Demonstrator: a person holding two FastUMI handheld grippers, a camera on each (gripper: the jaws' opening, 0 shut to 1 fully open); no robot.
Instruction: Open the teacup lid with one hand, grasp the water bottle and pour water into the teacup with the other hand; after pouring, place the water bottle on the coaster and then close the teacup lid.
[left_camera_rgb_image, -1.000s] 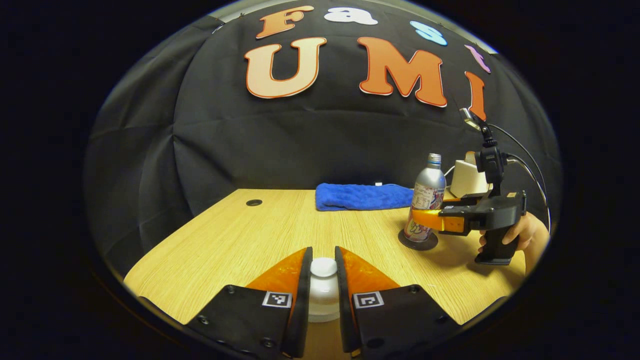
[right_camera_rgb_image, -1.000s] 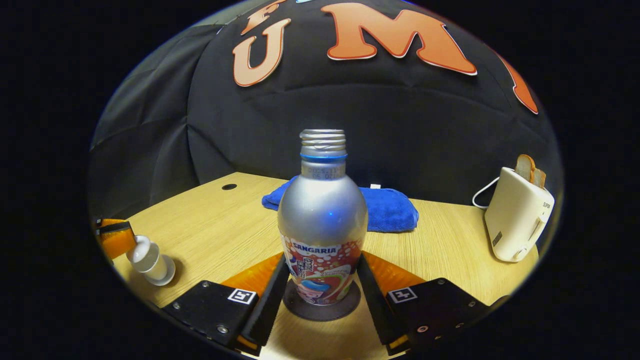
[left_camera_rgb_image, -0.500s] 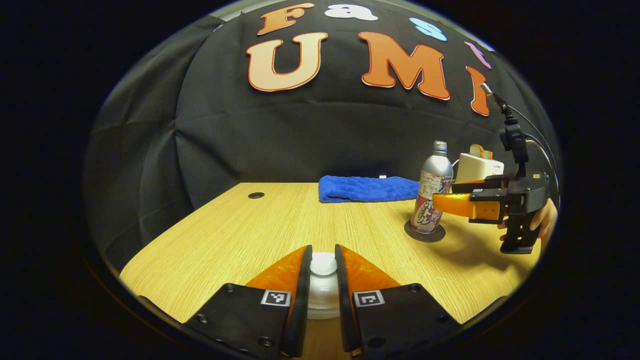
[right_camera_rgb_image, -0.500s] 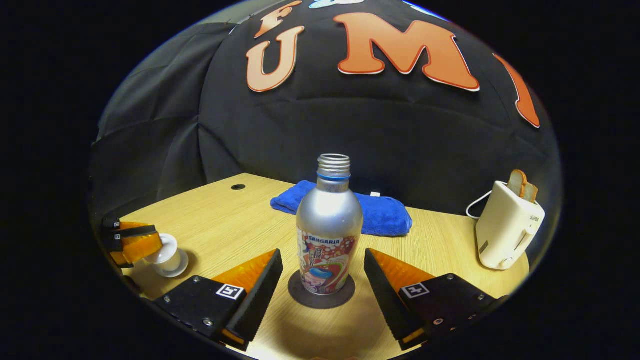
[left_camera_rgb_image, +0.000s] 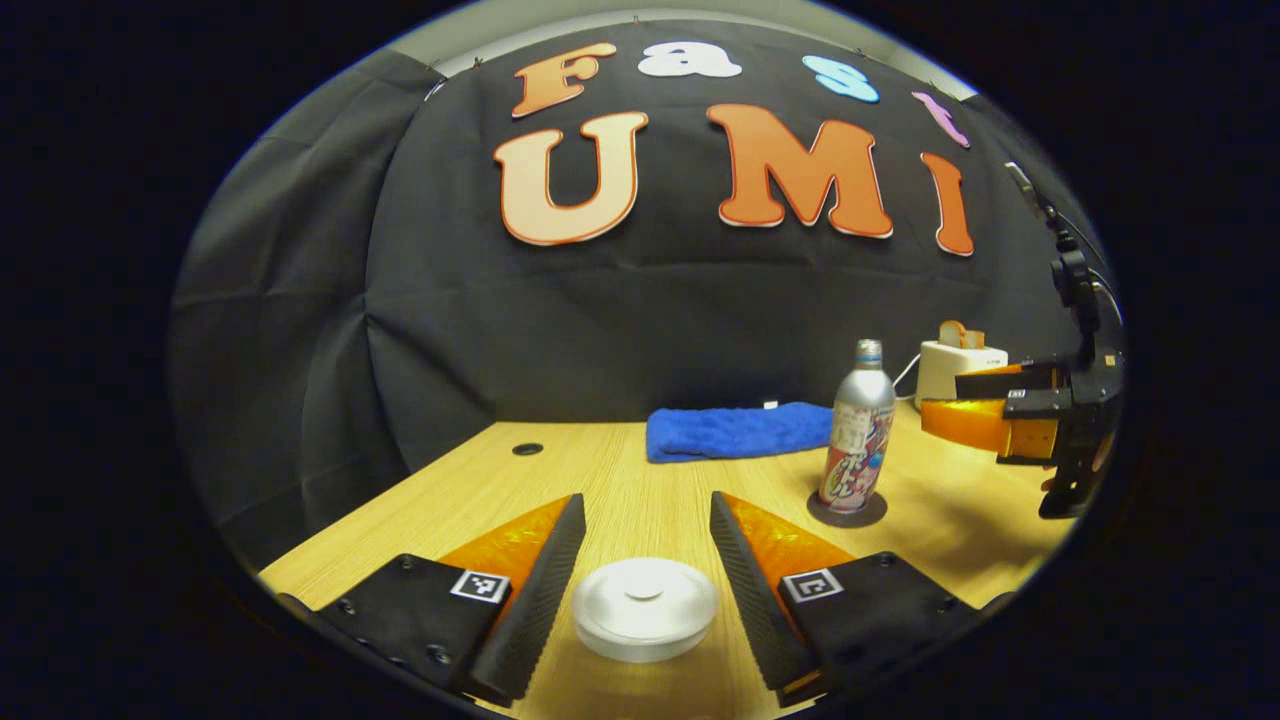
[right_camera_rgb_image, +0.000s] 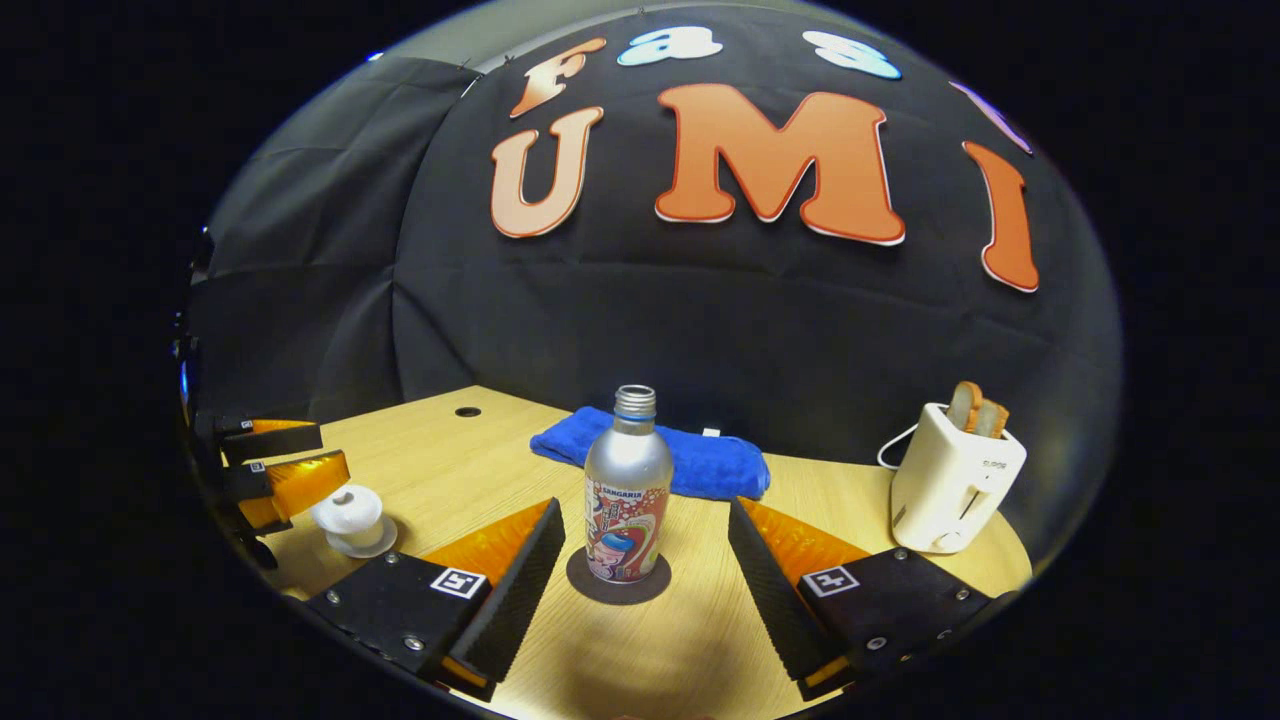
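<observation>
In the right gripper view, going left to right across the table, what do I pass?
The left tool → teacup with its lid on → water bottle on its coaster → toaster.

water bottle (right_camera_rgb_image: 627, 497) label: "SANGARIA" | toaster (right_camera_rgb_image: 953, 480) side: small brand print, unreadable
</observation>
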